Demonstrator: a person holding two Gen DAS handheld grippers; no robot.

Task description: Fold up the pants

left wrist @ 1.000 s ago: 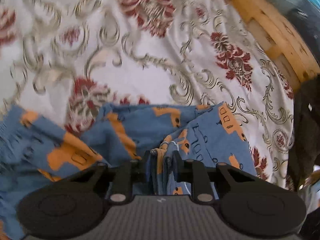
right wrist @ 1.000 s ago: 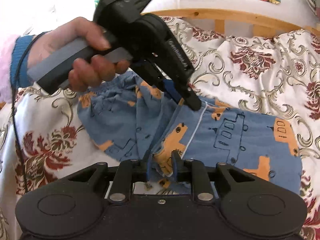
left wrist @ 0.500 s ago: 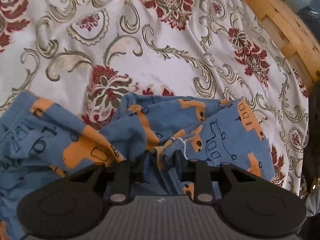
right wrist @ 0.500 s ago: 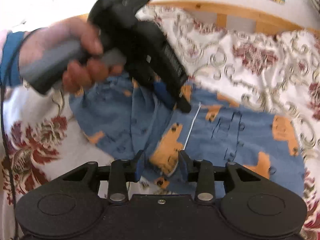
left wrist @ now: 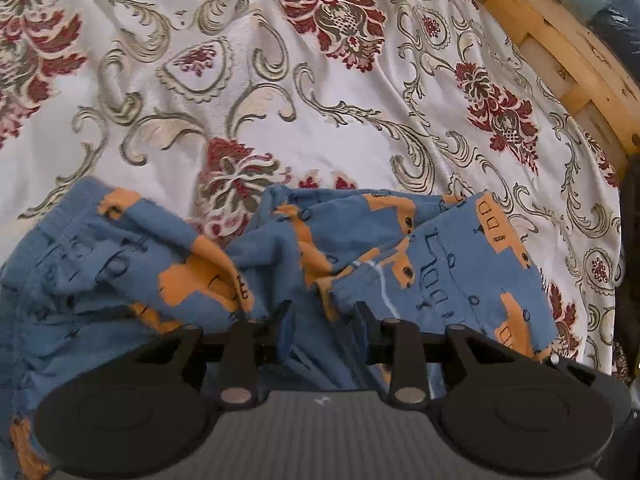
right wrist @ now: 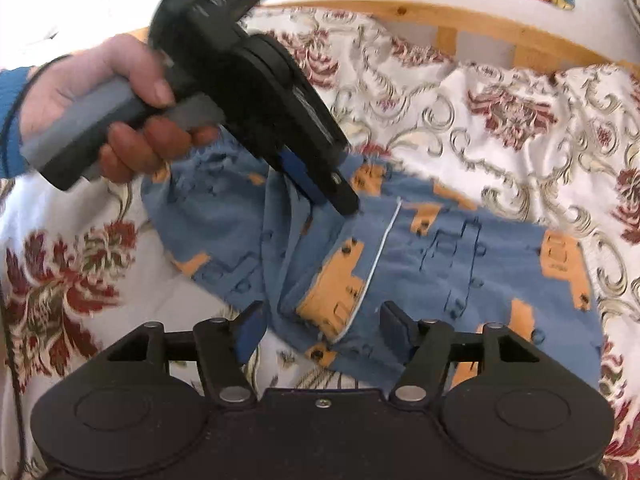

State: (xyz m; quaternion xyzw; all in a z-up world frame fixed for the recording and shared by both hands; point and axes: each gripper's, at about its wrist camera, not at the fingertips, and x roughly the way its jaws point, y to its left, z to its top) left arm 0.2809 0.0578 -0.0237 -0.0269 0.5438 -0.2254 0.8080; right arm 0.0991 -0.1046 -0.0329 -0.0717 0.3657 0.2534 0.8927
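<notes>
- The pants (right wrist: 420, 256), blue with orange vehicle prints, lie on the flowered bedspread (left wrist: 280, 92), folded over on themselves with a bunched middle.
- In the right wrist view, one folded edge of the pants with a thin white seam runs toward the camera, ending between the two fingers of the right gripper (right wrist: 322, 326).
- The right gripper has its jaws spread wide; the folded corner of the pants lies between them, and neither finger presses on it.
- The left gripper (left wrist: 322, 312) has its jaws partly apart, with pants cloth bunched up between the fingers; I cannot tell whether they pinch it.
- In the right wrist view the left gripper (right wrist: 320, 196) slants down onto the pants near their middle fold, its tip on the cloth, held by the left hand (right wrist: 116, 108) in a blue cuff.
- A wooden bed rail (right wrist: 460, 20) runs past the far side of the pants, beyond the bedspread.
- In the left wrist view the waistband (left wrist: 68, 208) end of the pants lies to the left of the fold.
</notes>
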